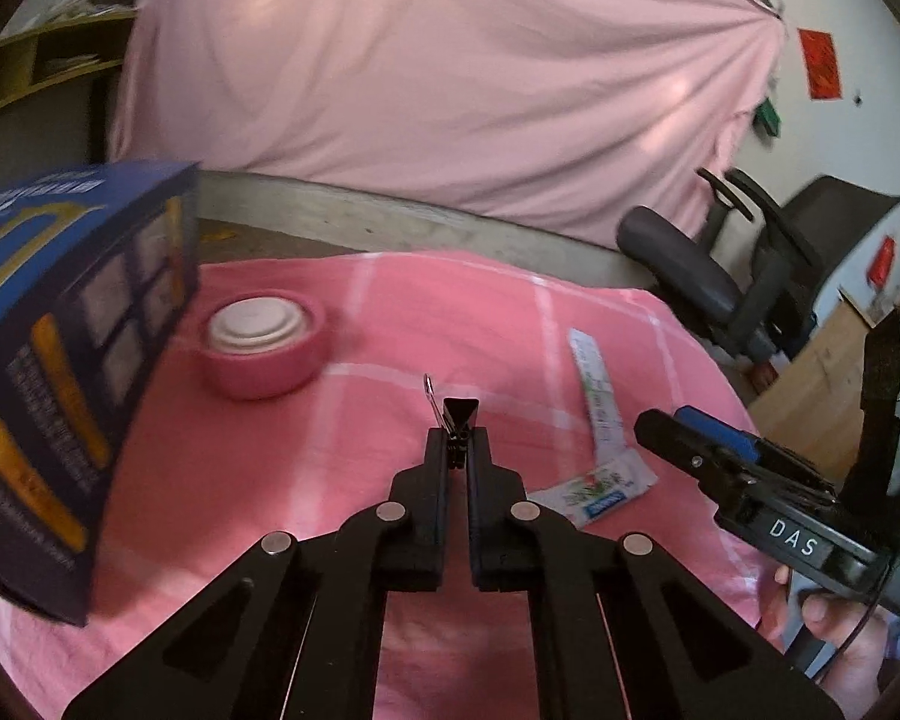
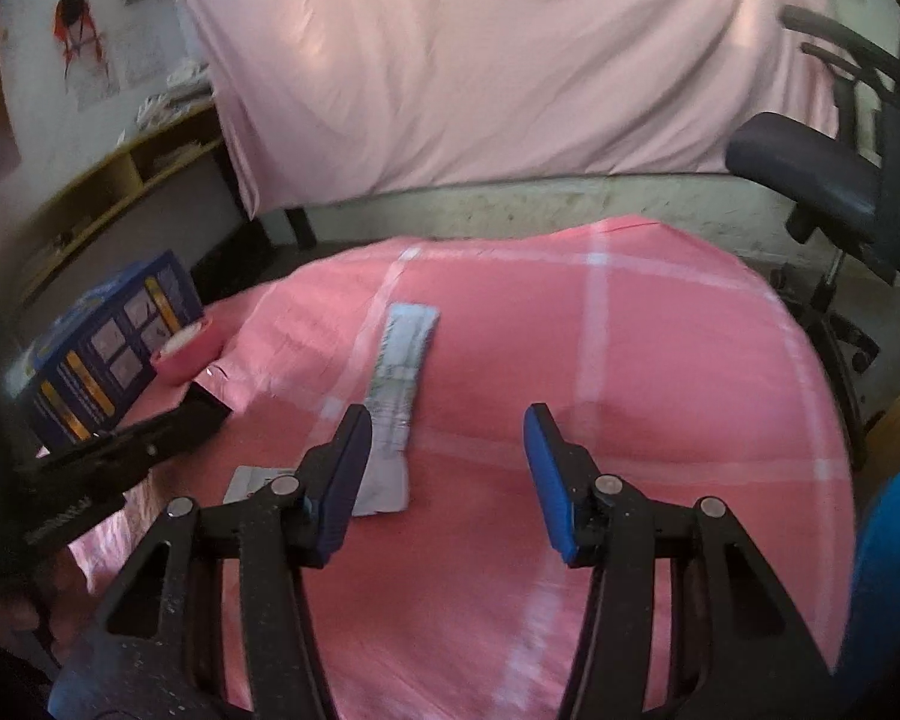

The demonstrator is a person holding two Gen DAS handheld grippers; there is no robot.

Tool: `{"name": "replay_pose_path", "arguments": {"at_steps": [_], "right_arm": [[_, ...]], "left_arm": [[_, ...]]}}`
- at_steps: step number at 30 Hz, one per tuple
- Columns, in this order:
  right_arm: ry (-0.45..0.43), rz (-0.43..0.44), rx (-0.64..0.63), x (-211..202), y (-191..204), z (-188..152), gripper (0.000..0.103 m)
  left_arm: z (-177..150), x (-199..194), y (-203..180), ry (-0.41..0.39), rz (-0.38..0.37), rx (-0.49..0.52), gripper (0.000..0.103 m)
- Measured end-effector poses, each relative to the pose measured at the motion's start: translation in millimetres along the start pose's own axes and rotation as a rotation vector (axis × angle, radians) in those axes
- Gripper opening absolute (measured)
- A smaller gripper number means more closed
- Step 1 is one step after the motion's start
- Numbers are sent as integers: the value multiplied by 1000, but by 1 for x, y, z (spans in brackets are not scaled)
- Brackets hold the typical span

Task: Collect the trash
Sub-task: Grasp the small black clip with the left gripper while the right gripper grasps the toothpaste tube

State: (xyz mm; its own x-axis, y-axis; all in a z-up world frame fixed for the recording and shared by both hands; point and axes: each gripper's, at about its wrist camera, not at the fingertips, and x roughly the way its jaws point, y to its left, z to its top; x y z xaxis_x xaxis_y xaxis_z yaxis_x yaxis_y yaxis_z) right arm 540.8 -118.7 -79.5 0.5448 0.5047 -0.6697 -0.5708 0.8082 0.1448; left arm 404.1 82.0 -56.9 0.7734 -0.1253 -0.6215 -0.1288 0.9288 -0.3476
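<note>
From my left wrist, my left gripper [image 1: 457, 438] is clamped on a small black binder clip [image 1: 459, 414], its wire handle sticking up at the far side. A blurred blue box [image 1: 72, 360] fills the left and runs out of view; its print is unreadable. Beyond it sits a pink tape roll [image 1: 264, 354]. Right of my fingers lie two wrappers: a long white one [image 1: 597, 399] and a shorter one [image 1: 594, 489], partly behind my linkage. My right gripper [image 1: 684, 429] enters from the right, a hand [image 1: 840, 630] under it, cut off. The pink checked cloth [image 1: 360, 324] ends at a grey ledge, a pink sheet [image 1: 450, 72] behind.

From my right wrist, my right gripper [image 2: 447, 420] stands wide over bare cloth [image 2: 660, 360], gripping nothing. The long wrapper [image 2: 399, 384] lies just left, its near end behind my left finger [image 2: 345, 462]. An office chair [image 2: 822, 180] crowds the far right edge.
</note>
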Motion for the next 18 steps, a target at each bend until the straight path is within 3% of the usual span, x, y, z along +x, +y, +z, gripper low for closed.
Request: {"name": "replay_pose_path", "arguments": {"at_steps": [4,7,11,14,18], "right_arm": [[27,9,-20,10,7,4,71],[62,21,-34,21,13,5,62],[82,-15,-63,27,19,4,61],[78,-18,-35,26,13,3,47],[71,14,0,24,6,2,47]], "left_arm": [[-1,1,6,3,-2,-29,4],[0,2,7,4,-4,-34,4],[1,2,11,13,-12,-46,4],[2,3,10,13,-14,-48,4],[2,6,8,11,-25,-57,4]]}}
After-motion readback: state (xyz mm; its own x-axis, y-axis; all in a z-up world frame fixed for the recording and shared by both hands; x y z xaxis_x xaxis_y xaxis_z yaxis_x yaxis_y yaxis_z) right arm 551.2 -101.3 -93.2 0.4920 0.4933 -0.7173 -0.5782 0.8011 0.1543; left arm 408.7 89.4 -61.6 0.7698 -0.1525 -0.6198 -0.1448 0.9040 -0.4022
